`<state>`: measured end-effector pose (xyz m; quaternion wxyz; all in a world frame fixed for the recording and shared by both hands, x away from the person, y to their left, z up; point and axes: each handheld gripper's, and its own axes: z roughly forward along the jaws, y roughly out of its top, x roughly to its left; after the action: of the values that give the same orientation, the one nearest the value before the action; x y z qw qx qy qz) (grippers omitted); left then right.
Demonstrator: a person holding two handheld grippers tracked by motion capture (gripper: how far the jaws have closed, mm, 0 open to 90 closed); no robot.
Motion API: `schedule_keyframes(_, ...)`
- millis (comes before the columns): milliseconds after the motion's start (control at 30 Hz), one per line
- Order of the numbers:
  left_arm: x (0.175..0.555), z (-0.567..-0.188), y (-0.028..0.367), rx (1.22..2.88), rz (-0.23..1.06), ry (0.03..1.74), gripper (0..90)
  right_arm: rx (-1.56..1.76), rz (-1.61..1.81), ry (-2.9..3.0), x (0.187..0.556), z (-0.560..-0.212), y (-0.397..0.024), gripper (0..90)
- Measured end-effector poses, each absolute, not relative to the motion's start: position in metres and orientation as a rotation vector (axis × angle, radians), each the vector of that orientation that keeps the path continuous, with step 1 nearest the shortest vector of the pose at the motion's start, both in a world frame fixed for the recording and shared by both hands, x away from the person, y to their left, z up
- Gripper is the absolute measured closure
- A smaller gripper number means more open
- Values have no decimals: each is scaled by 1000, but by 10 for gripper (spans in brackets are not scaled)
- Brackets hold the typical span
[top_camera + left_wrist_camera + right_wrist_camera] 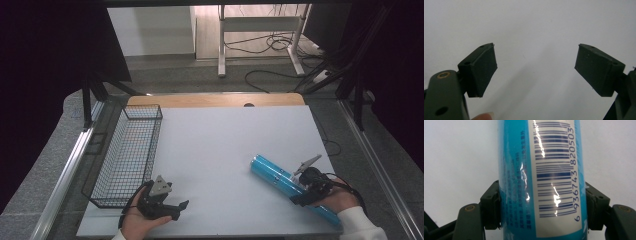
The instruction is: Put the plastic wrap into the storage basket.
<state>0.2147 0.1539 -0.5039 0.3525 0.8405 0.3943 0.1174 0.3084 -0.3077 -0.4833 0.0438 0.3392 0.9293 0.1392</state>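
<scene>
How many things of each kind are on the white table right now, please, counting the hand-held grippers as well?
Blue tube: 1
Black wire basket: 1
Hand-held grippers: 2, the left hand-held gripper open, the right hand-held gripper closed on the tube
Total: 4

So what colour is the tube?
Bright blue tube with a white barcode panel; clearest in the right gripper view.

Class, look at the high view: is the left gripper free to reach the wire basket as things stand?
Probably yes. The left gripper is open and holds nothing, and the wire basket stands just beside it, with only bare white table between. The blue tube lies far off, in the right gripper.
</scene>
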Motion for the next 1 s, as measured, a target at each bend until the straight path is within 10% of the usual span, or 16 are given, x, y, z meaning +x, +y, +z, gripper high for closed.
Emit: schedule_keyframes(1000,215,-493,146,2073,263,1025,164,1259,985,2704,311,-454,-268,320)
